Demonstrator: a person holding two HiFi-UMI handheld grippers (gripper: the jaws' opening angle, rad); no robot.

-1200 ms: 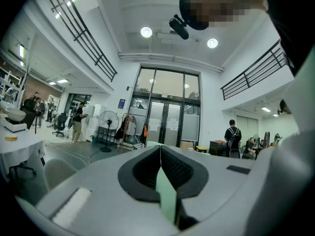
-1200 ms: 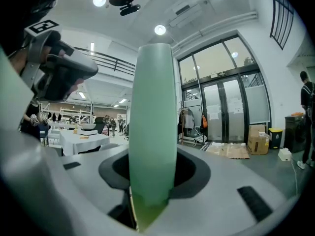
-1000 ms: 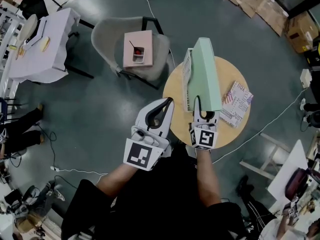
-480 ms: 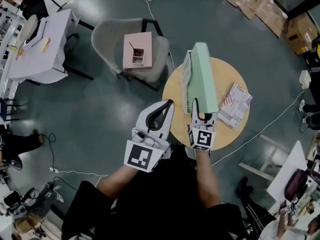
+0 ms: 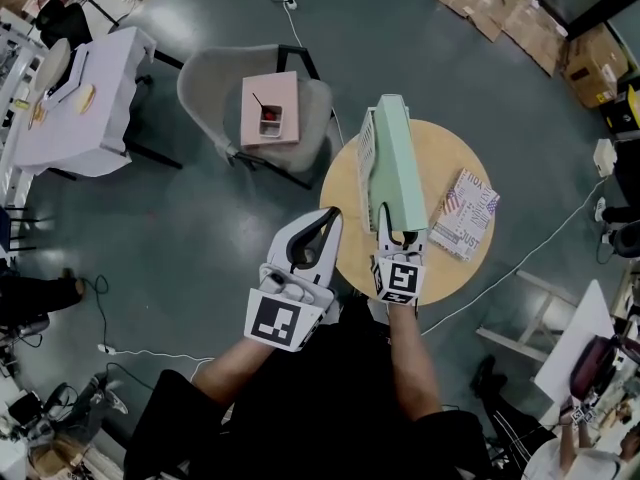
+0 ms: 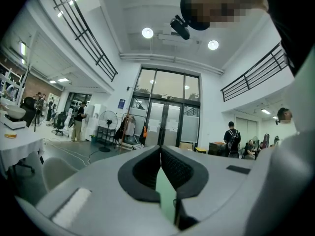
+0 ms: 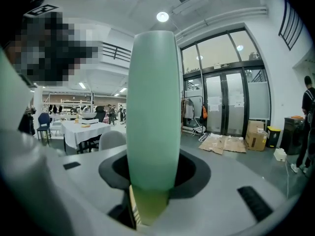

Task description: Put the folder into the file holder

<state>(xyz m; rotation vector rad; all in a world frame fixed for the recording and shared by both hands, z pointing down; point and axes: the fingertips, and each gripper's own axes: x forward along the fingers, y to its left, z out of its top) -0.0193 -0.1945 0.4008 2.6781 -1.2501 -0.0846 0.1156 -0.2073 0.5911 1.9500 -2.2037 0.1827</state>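
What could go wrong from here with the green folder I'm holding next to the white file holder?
1. The right claw pinches only the near end of the folder, so the long folder may swing or slip.
2. The file holder stands unheld on the table, with the left claw well apart from it; a bump from the folder might push or tip it.
3. The folder's edge may catch on the holder's rim.

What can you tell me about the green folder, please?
The folder is pale mint green, thick, with a rounded spine, plain and matte. The right gripper clamps its near end, holding it on edge above the round table, alongside the white file holder; whether they touch is unclear.
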